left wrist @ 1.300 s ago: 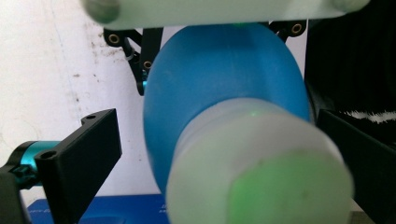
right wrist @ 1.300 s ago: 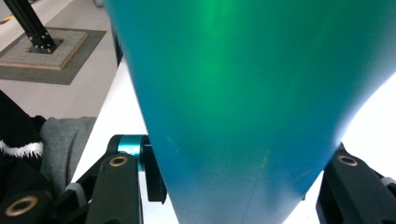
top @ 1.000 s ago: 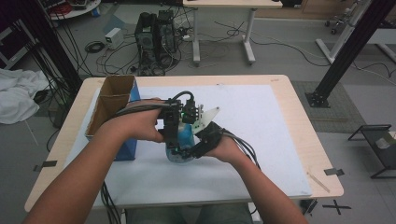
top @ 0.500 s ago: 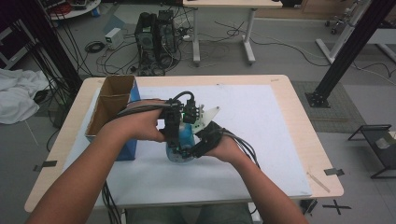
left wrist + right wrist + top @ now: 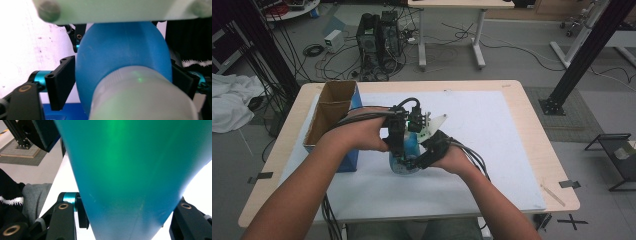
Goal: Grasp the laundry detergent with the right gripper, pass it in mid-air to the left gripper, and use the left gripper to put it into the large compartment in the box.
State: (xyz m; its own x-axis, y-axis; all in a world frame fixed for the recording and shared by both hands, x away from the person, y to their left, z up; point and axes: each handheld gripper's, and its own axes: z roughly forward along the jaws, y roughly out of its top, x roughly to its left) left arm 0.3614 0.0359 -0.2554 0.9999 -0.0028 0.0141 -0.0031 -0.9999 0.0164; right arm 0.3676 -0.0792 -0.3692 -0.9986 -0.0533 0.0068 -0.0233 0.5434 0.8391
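High view looking dim, soft — white tabletop glaring in gripper views; blue bottle blurring close-up, green-tinted.

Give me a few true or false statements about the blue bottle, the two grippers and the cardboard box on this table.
1. The blue bottle sits between both hands at the table's middle. True.
2. The right gripper is clamped on the bottle's body. True.
3. The cardboard box lies flattened at the table's right edge. False: it stands open near the left edge.
4. The bottle is red. False: it is blue with a pale cap.
5. The left gripper is far from the bottle. False: it reaches over the bottle, its jaws just closing.
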